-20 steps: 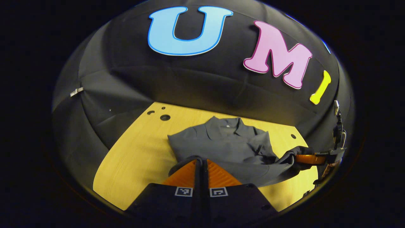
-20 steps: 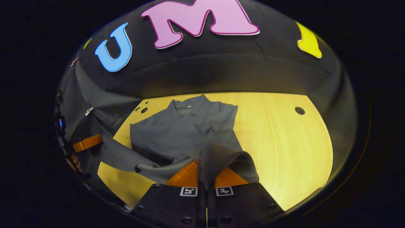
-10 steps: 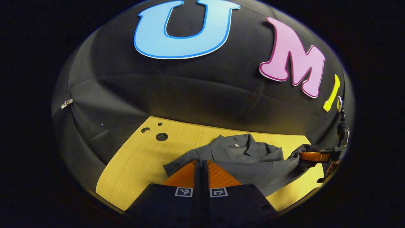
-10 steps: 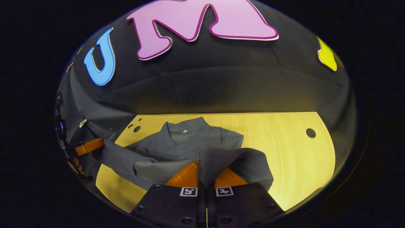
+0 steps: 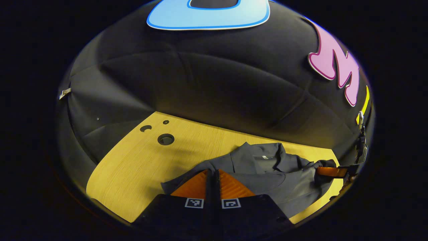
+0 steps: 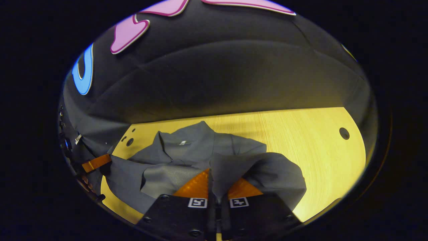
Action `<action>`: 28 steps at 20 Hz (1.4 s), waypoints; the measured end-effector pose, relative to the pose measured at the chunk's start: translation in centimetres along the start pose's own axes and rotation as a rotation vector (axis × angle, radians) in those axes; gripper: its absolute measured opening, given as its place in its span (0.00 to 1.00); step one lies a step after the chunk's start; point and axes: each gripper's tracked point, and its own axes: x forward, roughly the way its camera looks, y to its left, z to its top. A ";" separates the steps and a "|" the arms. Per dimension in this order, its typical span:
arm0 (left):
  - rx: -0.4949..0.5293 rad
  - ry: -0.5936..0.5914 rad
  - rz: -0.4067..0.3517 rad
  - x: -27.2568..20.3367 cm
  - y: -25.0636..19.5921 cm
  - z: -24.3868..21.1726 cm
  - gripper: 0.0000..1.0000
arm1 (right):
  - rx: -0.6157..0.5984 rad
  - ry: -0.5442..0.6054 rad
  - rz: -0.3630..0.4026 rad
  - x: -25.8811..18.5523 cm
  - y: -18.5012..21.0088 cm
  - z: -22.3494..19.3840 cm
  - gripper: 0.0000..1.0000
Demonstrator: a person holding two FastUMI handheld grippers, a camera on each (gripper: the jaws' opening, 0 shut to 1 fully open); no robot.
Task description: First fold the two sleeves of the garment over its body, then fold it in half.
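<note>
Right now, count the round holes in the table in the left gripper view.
3: a large hole, a smaller one left of it, and a tiny one behind; the garment may hide others.

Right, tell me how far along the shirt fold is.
Done, it seems: no sleeves stick out from the shirt on the table. In hand: the left hand-held gripper and right hand-held gripper each pinch the bottom edge, carrying it toward the collar. Left: lay the edge down and let go.
</note>
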 end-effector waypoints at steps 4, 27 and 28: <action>0.065 -0.002 0.070 0.0 0.9 0.1 0.13 | 0.020 -0.006 -0.004 0.0 -0.3 0.4 0.30; 0.182 -0.333 0.066 -29.8 -1.8 2.8 0.96 | -0.130 -0.315 -0.066 -25.0 4.5 -1.1 0.98; 0.183 -0.345 0.067 -30.7 -1.6 2.1 0.96 | -0.129 -0.320 -0.059 -25.8 5.2 -1.7 0.98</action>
